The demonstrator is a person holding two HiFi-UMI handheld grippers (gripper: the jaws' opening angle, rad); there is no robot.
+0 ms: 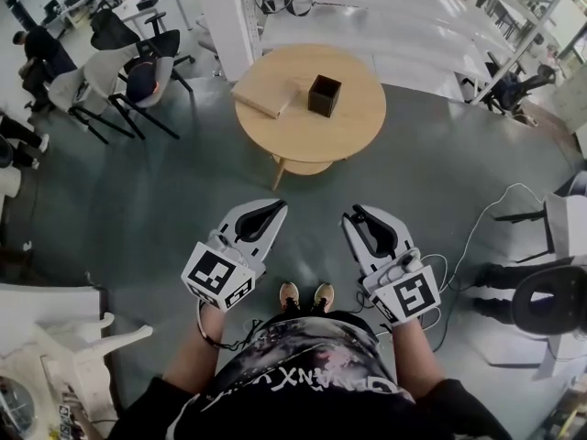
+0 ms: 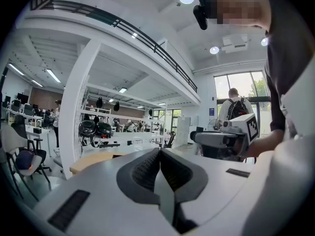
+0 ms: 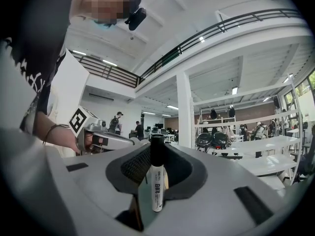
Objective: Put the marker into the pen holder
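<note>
The right gripper (image 3: 157, 149) has its jaws closed on a marker (image 3: 156, 178). The white barrel is pinched between the dark pads and the black cap points out towards the jaw tips, so the marker lies along the jaws, not across them. The left gripper (image 2: 160, 154) has its jaws pressed together with nothing between them. In the head view both are held low and near the person's body, side by side, over bare grey floor (image 1: 183, 200).

The black square pen holder (image 1: 324, 95) stands on the far side of a round wooden table (image 1: 353, 126), well apart from both grippers. A flat wooden board (image 1: 264, 90) lies just to its left. By my reading the marker is picked up, but the carry to the table and the drop are yet to come.

Several things could go wrong from here:
- The barrel is thin, round and smooth, and it is held only by the pads, so a jolt while walking could make it slide or swing in the grip.
- The marker runs along the jaws, so the gripper has to tip down over the holder. If it is badly lined up, the marker will strike the rim instead of going in.
- The holder looks small and light, so a knock from the jaws or the marker could push it over or shove it across the table.
- If the jaws let go too high or off-centre, the marker would bounce out and roll off the round top.
- A white cable (image 1: 477, 223) trails on the floor at the right, near the person's feet, and could snag a step
</note>
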